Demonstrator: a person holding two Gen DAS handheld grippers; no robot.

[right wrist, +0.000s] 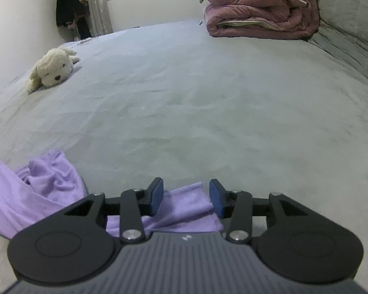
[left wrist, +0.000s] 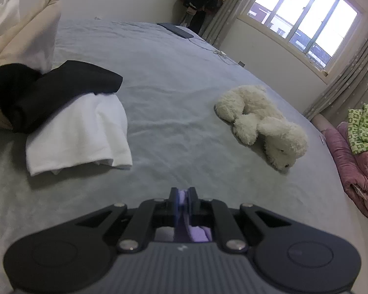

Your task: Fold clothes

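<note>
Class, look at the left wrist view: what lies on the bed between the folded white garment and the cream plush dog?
Nothing: in the left wrist view only bare, wrinkled grey bedsheet stretches between the folded white garment and the cream plush dog.

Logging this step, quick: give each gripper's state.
Left gripper: shut on the purple garment.
Right gripper: open, purple garment between its fingers, not clamped.

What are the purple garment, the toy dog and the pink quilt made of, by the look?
Purple garment: thin, soft knit, probably jersey; drapes in fine limp folds, matte.
Toy dog: cream plush, shaggy pile.
Pink quilt: padded woven shell, faint sheen, puffy stitched folds; fibre unclear.
</note>
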